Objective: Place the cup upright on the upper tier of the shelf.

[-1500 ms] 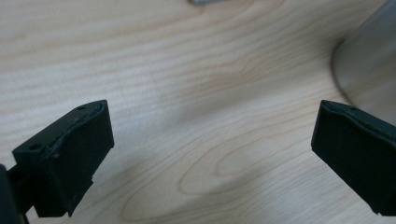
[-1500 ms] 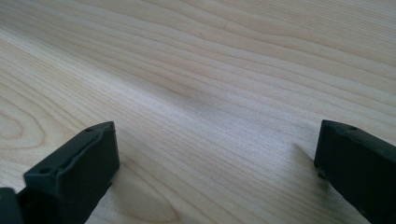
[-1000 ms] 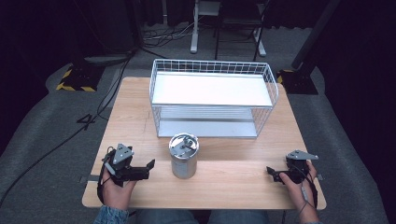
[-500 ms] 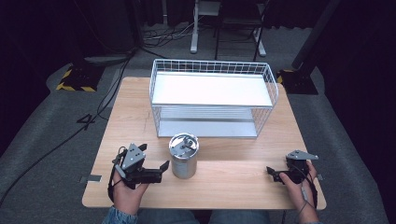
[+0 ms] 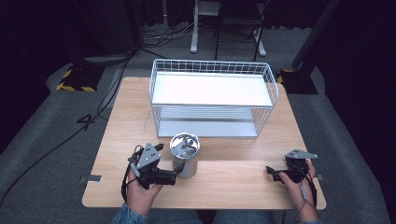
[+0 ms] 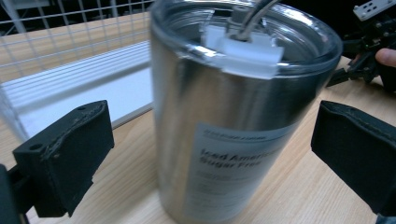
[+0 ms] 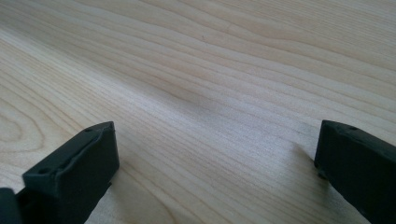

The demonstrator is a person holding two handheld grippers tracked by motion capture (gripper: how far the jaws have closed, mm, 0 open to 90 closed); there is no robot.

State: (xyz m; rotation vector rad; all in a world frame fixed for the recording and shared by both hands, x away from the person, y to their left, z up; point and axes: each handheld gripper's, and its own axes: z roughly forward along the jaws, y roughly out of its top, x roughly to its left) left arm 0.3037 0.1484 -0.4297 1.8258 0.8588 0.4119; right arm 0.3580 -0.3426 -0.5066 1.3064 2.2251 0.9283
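We are framing the steel tumbler (image 6: 233, 116) between the left gripper's (image 5: 173, 176) released fingers (image 6: 65, 158); our right gripper (image 5: 274, 173) is resting released on the bench (image 7: 210, 93).

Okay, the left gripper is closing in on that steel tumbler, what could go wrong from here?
1. The left gripper is open with the steel tumbler between its jaws, not yet clamped. The smooth, tall wall could slip or tip if squeezed off-centre.
2. The clear lid may only be pressed on; tilting could spill anything inside.
3. The wire rack stands close behind, so a forward push could knock the tumbler into it.
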